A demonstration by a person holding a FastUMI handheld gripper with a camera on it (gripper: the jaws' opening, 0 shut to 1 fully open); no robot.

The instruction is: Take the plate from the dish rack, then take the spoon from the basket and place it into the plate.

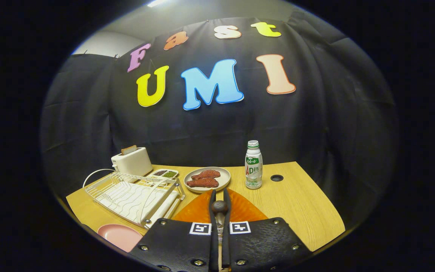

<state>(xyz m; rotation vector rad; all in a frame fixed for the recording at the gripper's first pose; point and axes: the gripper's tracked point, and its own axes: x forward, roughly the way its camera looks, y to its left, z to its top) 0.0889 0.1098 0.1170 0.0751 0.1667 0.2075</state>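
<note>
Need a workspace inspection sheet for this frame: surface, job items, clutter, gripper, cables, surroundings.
Surface: wooden table with a round hole near its far edge.
Job's things: pink plate lies on the table in front of the dish rack, which holds no dishes; spoon is between the gripper's fingers, above an orange mat. Basket: cannot identify one.
Clutter: toaster with a slice in it, small two-part tray, beige plate with two reddish food pieces, drink bottle.
Gripper: gripper nearly closed, both fingers pressing on the spoon's dark handle end.
Cables: nothing seen.
Surroundings: black cloth wall behind the table; ceiling light above.
</note>
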